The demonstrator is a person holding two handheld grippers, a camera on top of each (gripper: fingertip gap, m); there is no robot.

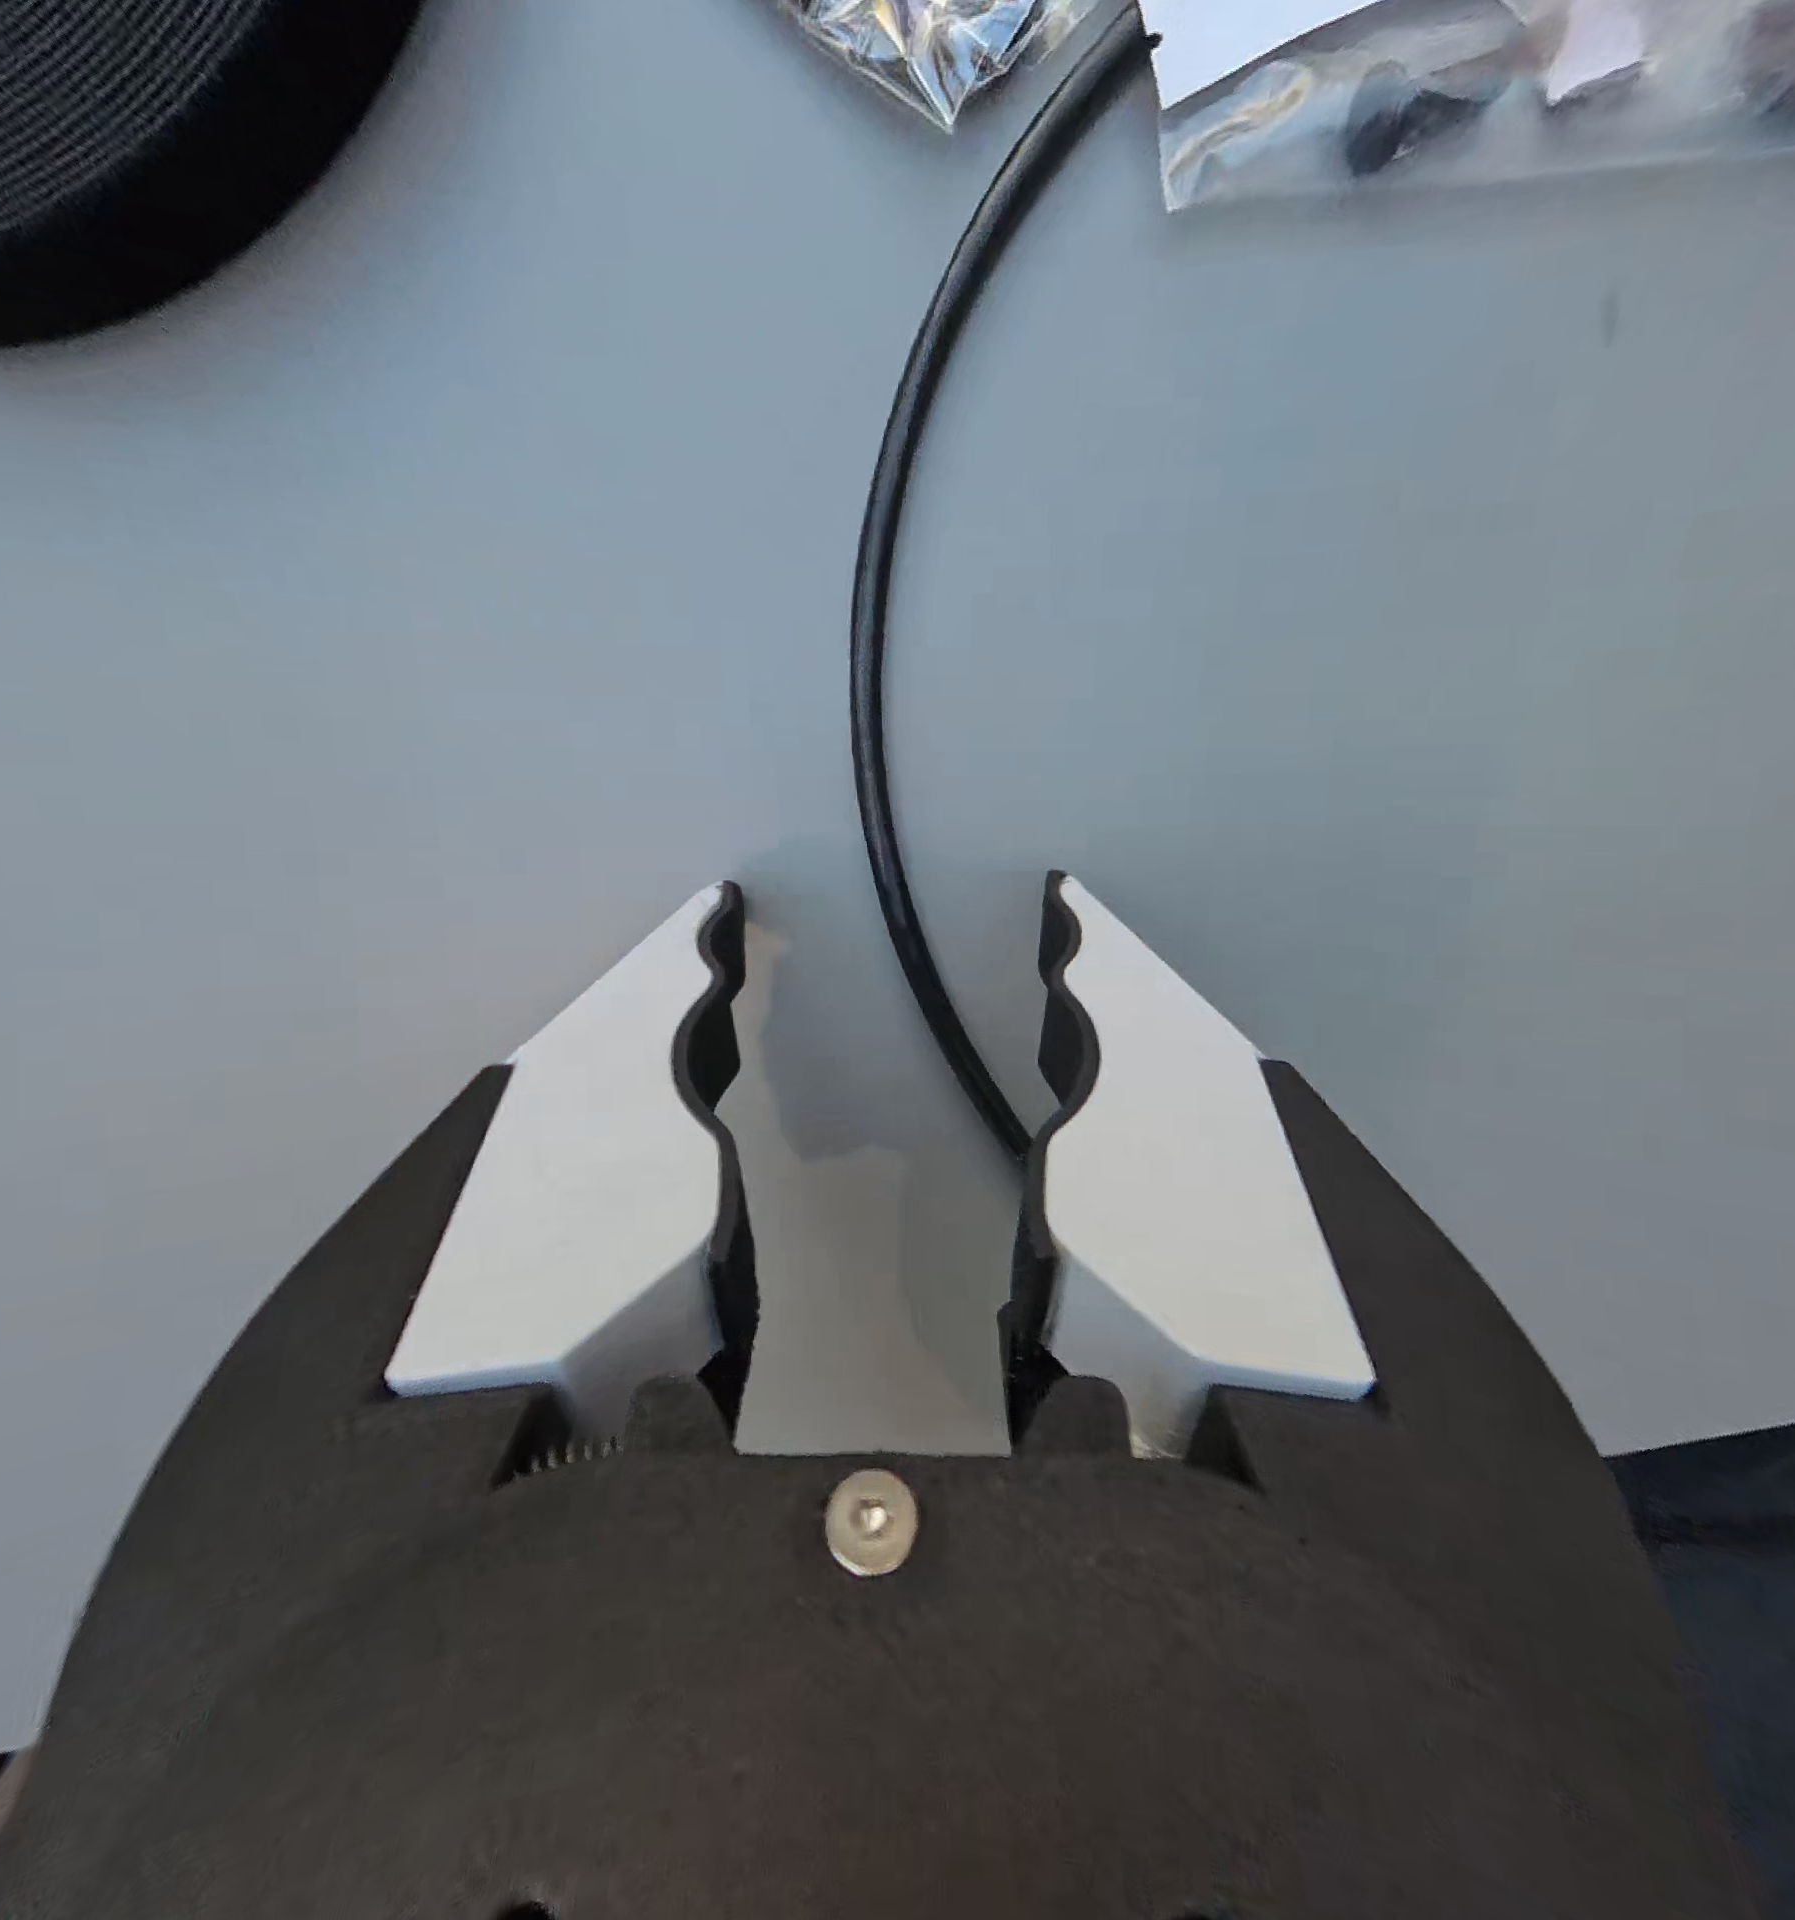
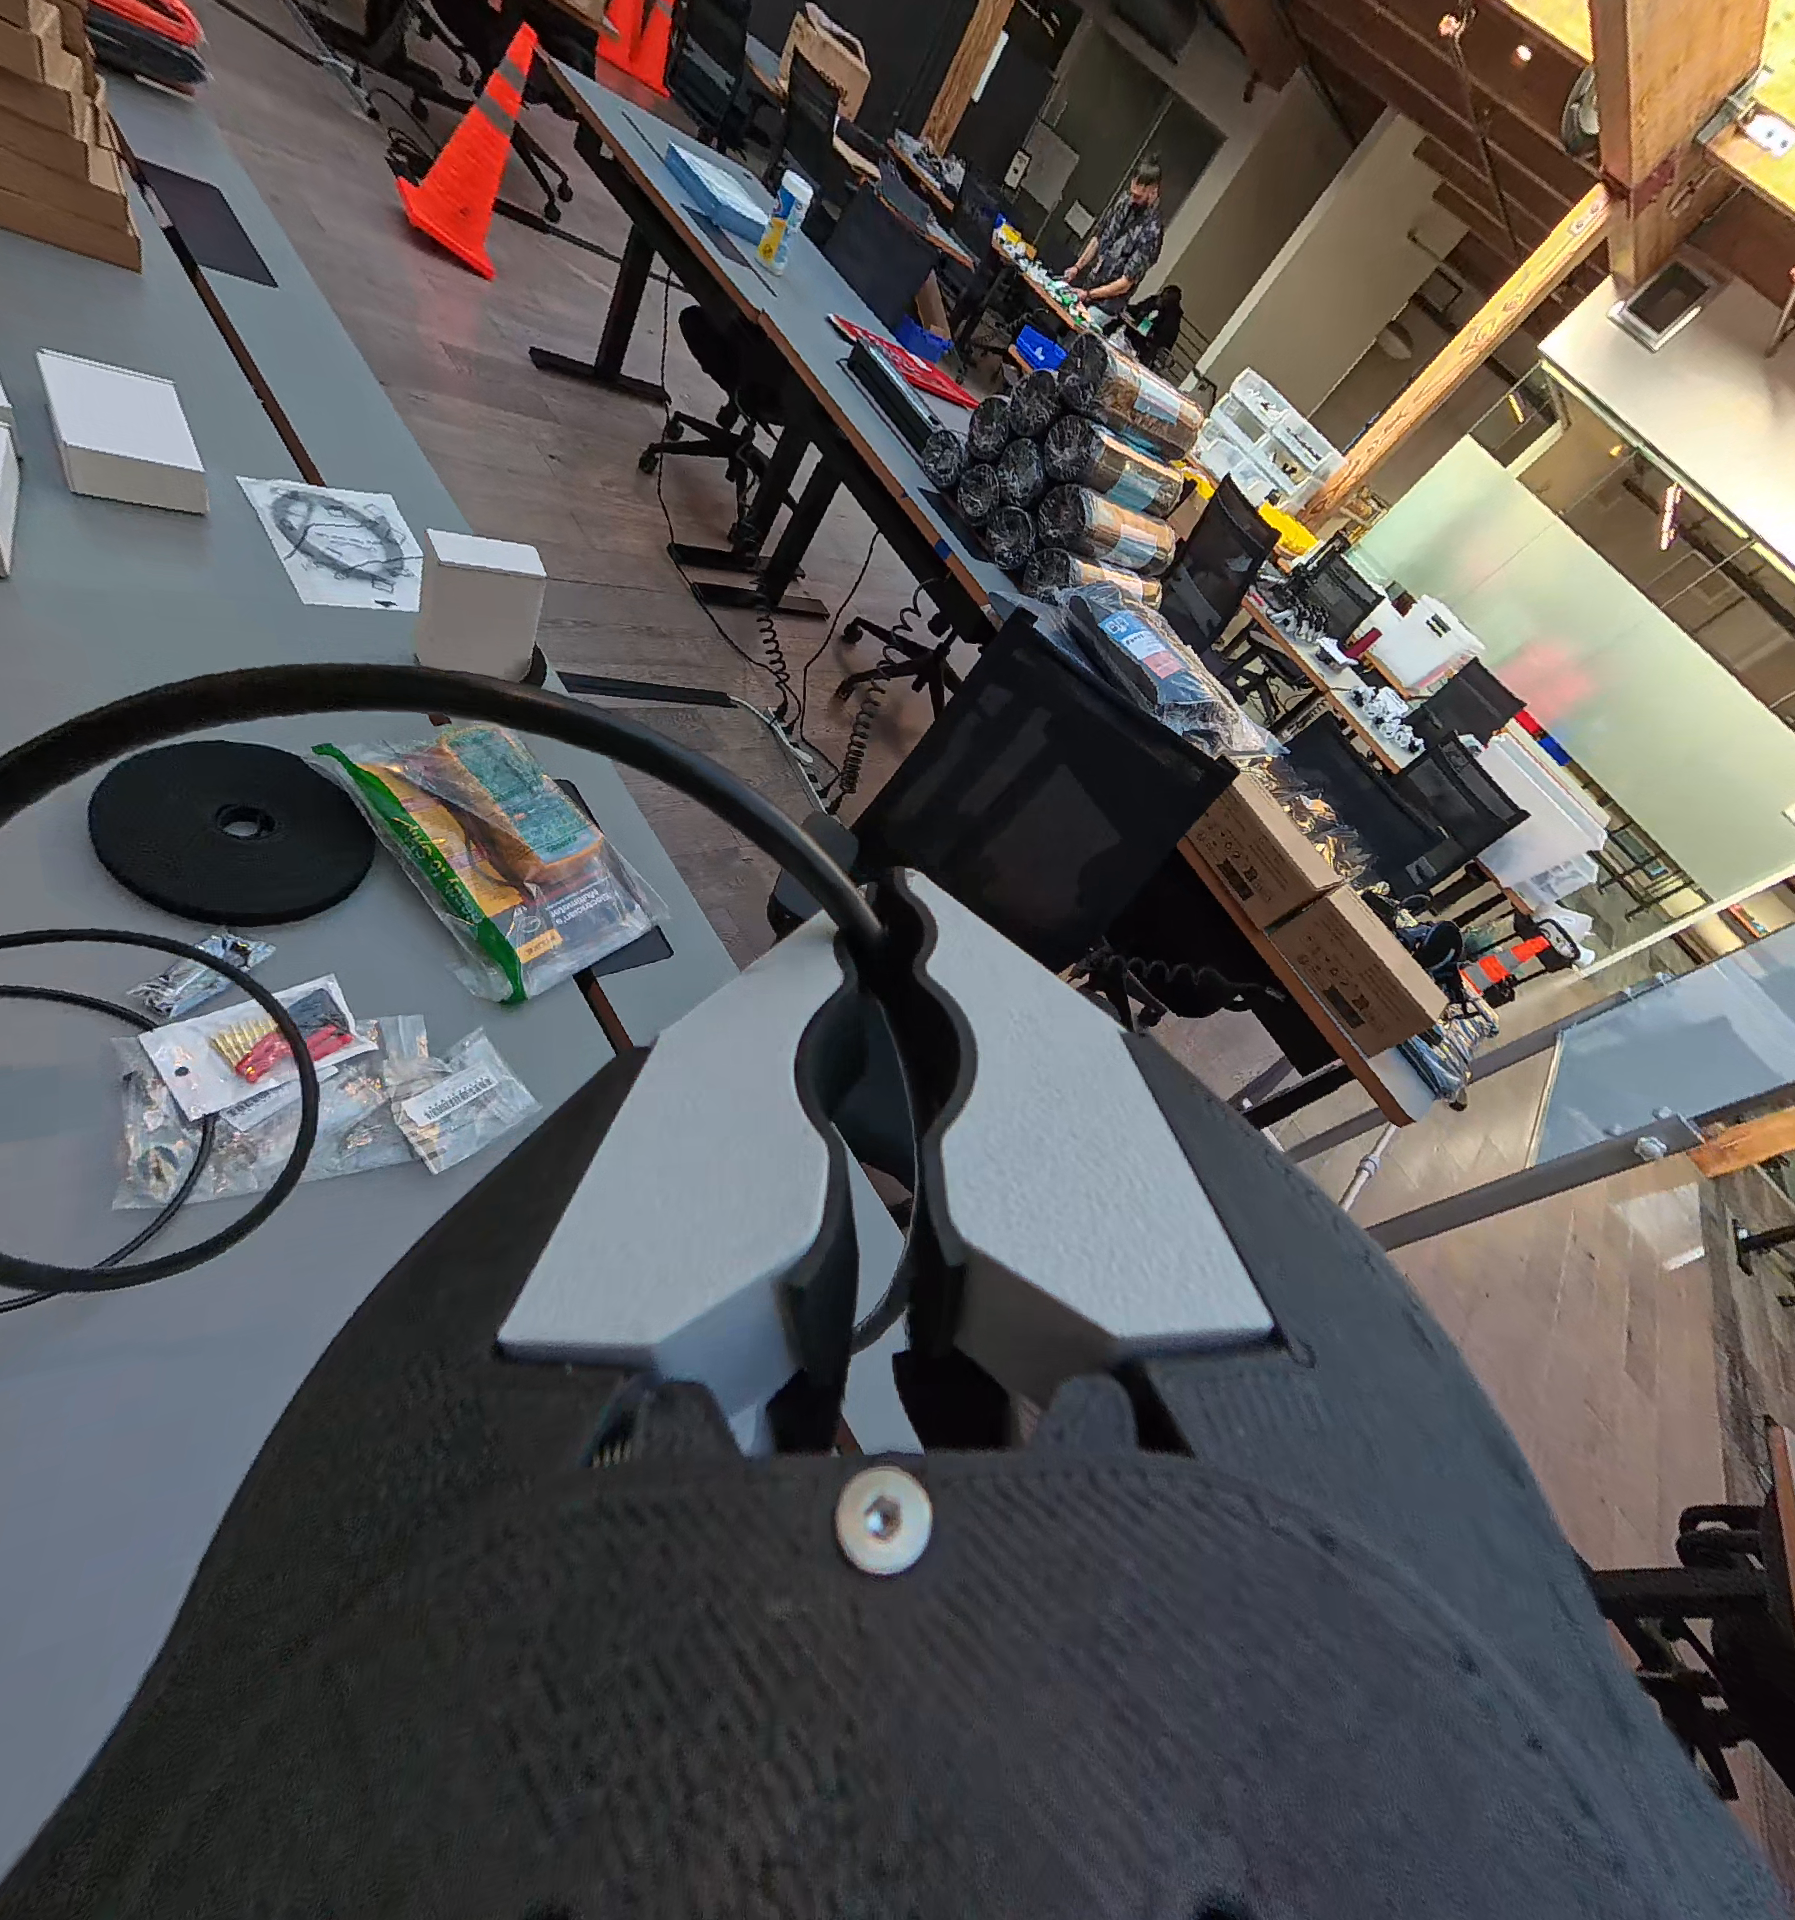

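Observation:
A thin black cable [image 1: 865, 623] lies curved on the grey table [image 1: 353, 675] and runs in between the fingers of my left gripper [image 1: 893, 883], which is open and low over the table; the cable rests against the right finger's pad [image 1: 1064, 997]. My right gripper [image 2: 888, 904] is raised and tilted, shut on the same kind of black cable [image 2: 519, 691], which arcs up from the table to its fingertips and passes down between the pads. More loops of cable [image 2: 280, 1049] lie on the table at the left.
A black roll of strap [image 2: 233, 831] [image 1: 93, 156], small clear bags of parts [image 2: 280, 1091] [image 1: 1495, 94], a bagged green-edged packet [image 2: 498, 842] and white boxes [image 2: 124, 431] lie on the table. Beyond its edge are desks, chairs, an orange cone [image 2: 472, 166] and a distant person [image 2: 1121, 239]. My hands' fingertips stand some 75 cm from each other.

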